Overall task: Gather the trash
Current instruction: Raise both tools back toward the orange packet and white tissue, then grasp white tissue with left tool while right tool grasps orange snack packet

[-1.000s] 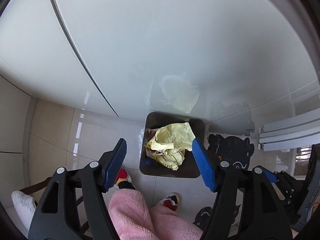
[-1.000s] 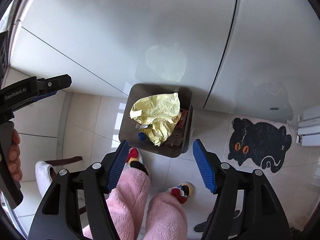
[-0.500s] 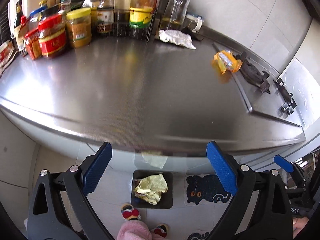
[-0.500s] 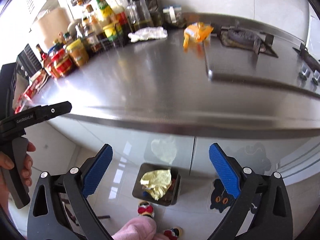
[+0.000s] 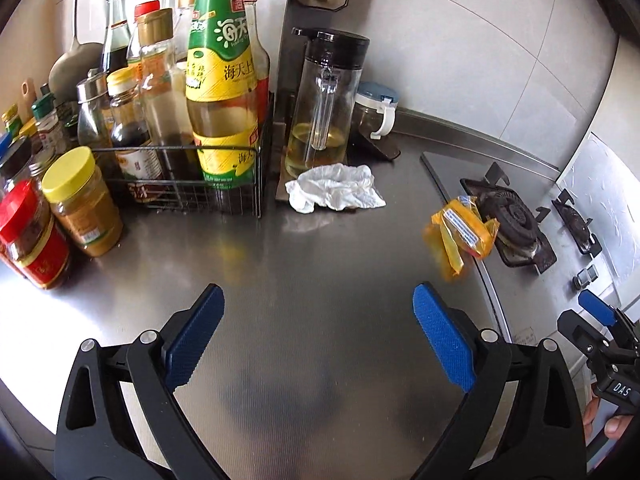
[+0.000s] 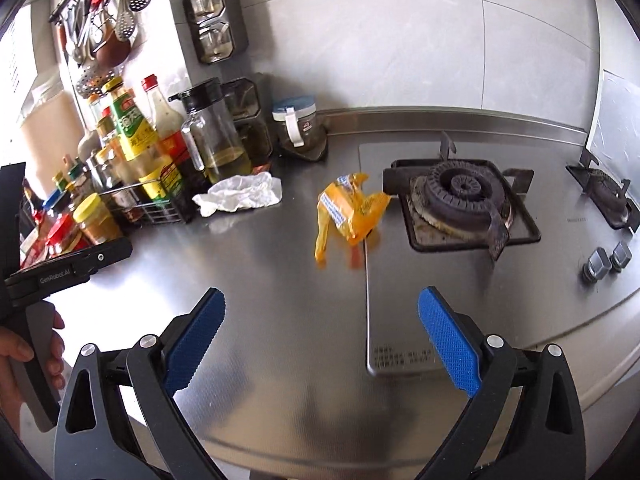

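Note:
A crumpled white tissue (image 5: 336, 192) lies on the steel counter (image 5: 320, 280) in front of the oil jug; it also shows in the right wrist view (image 6: 240, 196). An orange plastic wrapper (image 5: 460, 232) lies at the hob's left edge, also seen in the right wrist view (image 6: 348, 212). My left gripper (image 5: 318, 332) is open and empty above the counter, short of the tissue. My right gripper (image 6: 320, 336) is open and empty, short of the wrapper. The bin is out of view.
A wire rack of sauce bottles (image 5: 188, 128) and jars (image 5: 84, 200) crowds the back left. A glass oil jug (image 5: 324, 108) and a small lidded jar (image 5: 376, 110) stand by the wall. A gas burner (image 6: 460, 196) and knobs (image 6: 608, 262) are on the right.
Both grippers have swung up from the floor bin holding yellow paper, over the counter edge, and closer to the tissue and wrapper. Both stay open and empty.

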Available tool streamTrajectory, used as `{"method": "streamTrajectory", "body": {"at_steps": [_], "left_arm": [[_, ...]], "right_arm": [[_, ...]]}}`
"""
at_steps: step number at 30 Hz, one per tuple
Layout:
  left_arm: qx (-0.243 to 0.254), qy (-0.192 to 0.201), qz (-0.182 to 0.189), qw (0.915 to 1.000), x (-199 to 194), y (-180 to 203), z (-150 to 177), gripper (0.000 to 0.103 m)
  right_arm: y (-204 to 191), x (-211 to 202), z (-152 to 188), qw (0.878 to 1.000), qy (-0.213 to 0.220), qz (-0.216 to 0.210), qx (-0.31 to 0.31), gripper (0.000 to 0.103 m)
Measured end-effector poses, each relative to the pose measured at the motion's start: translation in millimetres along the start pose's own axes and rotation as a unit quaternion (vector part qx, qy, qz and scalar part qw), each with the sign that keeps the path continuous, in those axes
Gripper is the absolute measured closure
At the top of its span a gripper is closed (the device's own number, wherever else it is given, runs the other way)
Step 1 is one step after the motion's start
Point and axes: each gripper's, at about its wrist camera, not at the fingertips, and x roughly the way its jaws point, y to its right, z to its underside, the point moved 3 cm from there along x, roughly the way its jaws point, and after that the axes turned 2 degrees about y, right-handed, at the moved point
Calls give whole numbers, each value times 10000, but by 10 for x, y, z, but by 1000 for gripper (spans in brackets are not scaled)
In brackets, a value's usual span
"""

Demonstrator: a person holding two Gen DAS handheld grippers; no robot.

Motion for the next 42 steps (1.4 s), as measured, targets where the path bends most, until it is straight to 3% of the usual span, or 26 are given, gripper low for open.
{"method": "streamTrajectory", "body": {"at_steps": [7,13,14,17,22,27,39,42], "left_arm": [[104,-32,-99,9999,616,-87,-456,13],[207,-192,-183,9994,1191,-120,-600,13],[284,-127,-149,9994,1236,-90,-612,6],[644,40,-496,9967,1341,-7,-615,8],[492,-4,-485,9976,1481,-46,-663,8],[611,94,-701,9956,1527,11,-623,9],[482,123,-636,9967,1424,-85,-653,21],[473,246,-758,9957,1316,-45,-630,15]], "right_arm": [[43,559,-404,9996,11,277,-32,5],[111,1006,-527,9990,-98,443,-47,5],[114,1063,-532,9989,-110,456,-51,5],[136,1204,-538,9985,-162,521,-77,5],[188,1372,-535,9979,-256,589,-87,5],[201,1498,-512,9973,-358,628,-99,6],[208,1545,-449,9971,-432,634,-9,6],[212,1536,-450,9971,-421,641,16,6]]}}
